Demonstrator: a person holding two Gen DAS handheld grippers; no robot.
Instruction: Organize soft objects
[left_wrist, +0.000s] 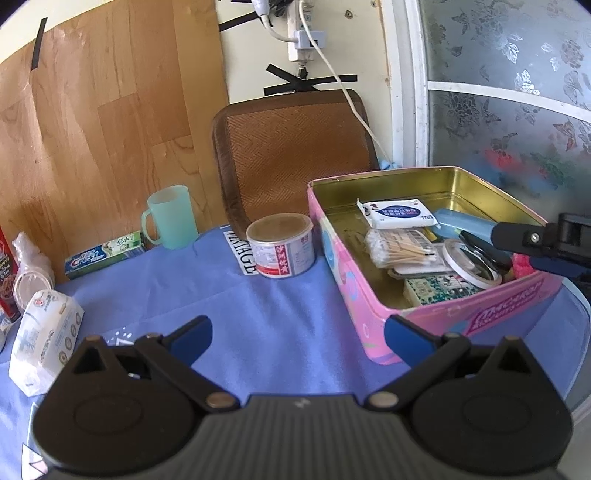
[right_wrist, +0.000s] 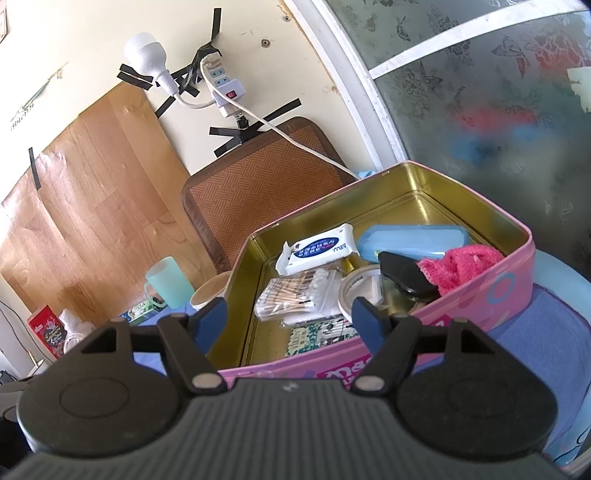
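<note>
A pink tin (left_wrist: 364, 302) with a gold inside stands on the blue cloth. It holds a wet-wipe pack (right_wrist: 321, 249), a bag of cotton swabs (right_wrist: 295, 295), a blue case (right_wrist: 413, 240), a tape roll (right_wrist: 360, 291) and a fluffy pink cloth (right_wrist: 461, 266). My right gripper (right_wrist: 290, 317) is open and empty over the tin's near wall (right_wrist: 480, 295). In the left wrist view the right gripper (left_wrist: 515, 249) reaches in from the right above the pink cloth (left_wrist: 522, 268). My left gripper (left_wrist: 299, 338) is open and empty above the tablecloth, left of the tin. A white tissue pack (left_wrist: 44, 336) lies at the far left.
A round can (left_wrist: 280, 245) stands just left of the tin. Behind it are a mint cup (left_wrist: 171, 218) and a toothpaste box (left_wrist: 103, 254). Stacked plastic cups (left_wrist: 29, 273) and a red box (left_wrist: 4, 273) sit at the left edge. A woven chair back (left_wrist: 295, 155) rises behind the table.
</note>
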